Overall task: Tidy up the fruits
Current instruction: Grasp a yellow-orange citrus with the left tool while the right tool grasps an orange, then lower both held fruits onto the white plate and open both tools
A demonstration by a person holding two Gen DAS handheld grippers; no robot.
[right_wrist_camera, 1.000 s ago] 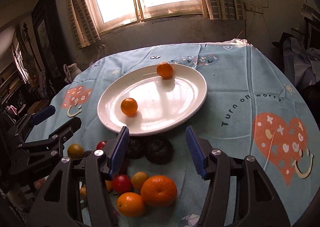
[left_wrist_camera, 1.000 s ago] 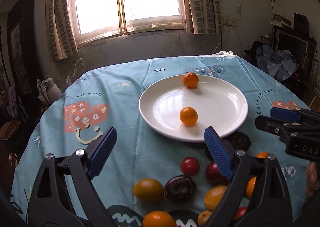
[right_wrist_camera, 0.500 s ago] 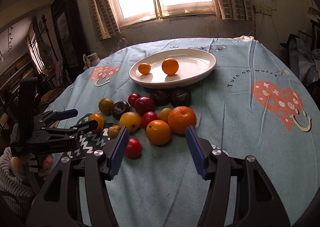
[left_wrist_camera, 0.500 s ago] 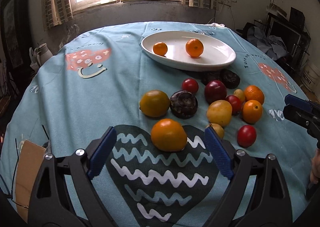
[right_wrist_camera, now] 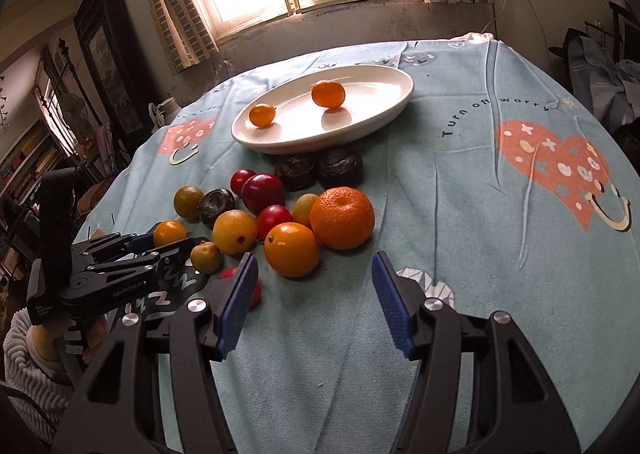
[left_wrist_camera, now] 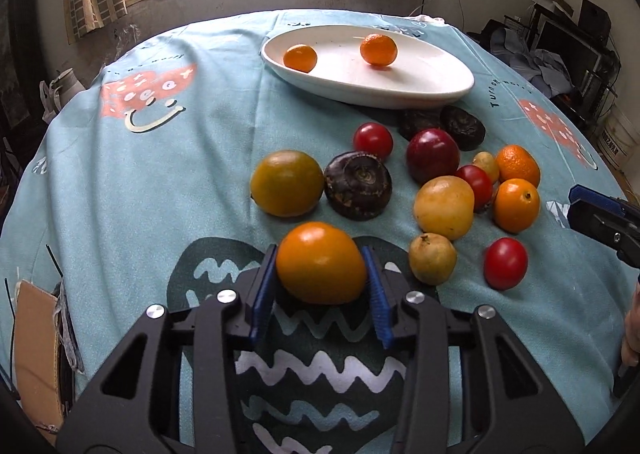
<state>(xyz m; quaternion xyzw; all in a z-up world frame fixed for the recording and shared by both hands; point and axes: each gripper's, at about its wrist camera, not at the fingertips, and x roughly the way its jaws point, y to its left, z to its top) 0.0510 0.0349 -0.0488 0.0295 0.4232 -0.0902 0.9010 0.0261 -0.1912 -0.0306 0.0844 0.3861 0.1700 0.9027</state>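
Orange fruit (left_wrist_camera: 321,262) (tabletop) between left tongs (left_wrist_camera: 322,286).

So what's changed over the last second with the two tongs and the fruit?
The left tongs came down from over the plate to the near fruit, and their jaws have just been closing around the orange fruit. The right tongs pulled back too, open and empty. Two oranges remain on the plate.
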